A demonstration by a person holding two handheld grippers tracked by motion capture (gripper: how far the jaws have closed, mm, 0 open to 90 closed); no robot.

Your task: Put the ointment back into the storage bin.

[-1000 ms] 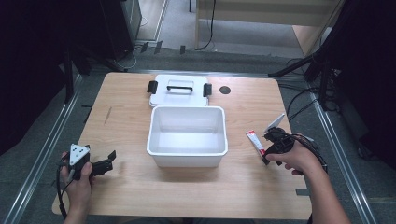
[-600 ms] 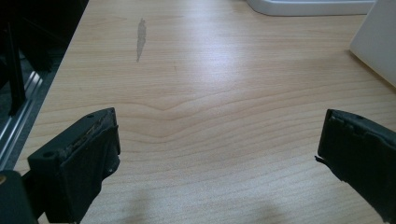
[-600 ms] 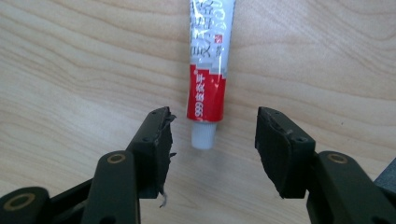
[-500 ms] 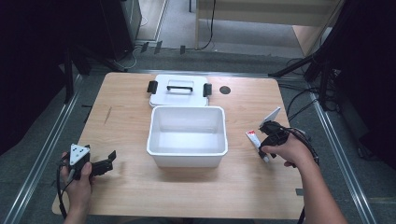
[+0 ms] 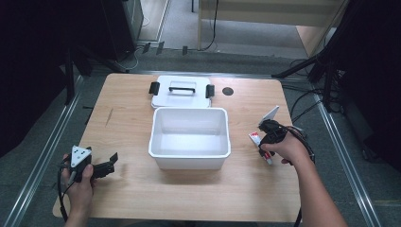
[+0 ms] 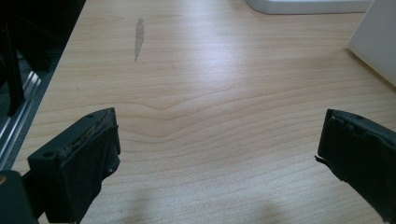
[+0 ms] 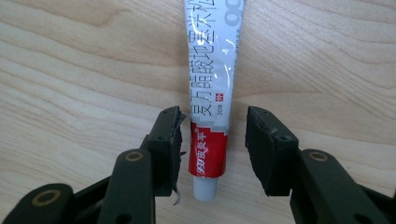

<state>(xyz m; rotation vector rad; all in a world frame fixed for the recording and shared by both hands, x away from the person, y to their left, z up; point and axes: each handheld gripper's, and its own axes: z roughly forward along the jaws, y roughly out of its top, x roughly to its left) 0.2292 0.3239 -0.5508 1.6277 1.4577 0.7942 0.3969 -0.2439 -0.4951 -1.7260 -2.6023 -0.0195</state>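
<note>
A white tube with a red band and a white cap (image 7: 215, 60) lies flat on the wooden table (image 5: 132, 118), right of the white bin (image 5: 189, 153). My right gripper (image 7: 215, 119) is lowered over the tube's cap end, open, one jaw on each side; the left jaw is almost touching it and a gap shows at the right jaw. In the high view the right gripper (image 5: 265, 142) covers most of the tube (image 5: 255, 138). My left gripper (image 5: 111, 161) rests near the table's front left, open, with only bare wood between its jaws (image 6: 217, 135).
The open white bin stands at the table's middle. Its white lid (image 5: 182, 92), with a black handle and black clips, lies flat just behind it. A small dark round hole (image 5: 228, 91) sits right of the lid. Metal rails run along both table sides.
My right gripper has shifted a little left and down onto the tube. The left gripper has not moved.
</note>
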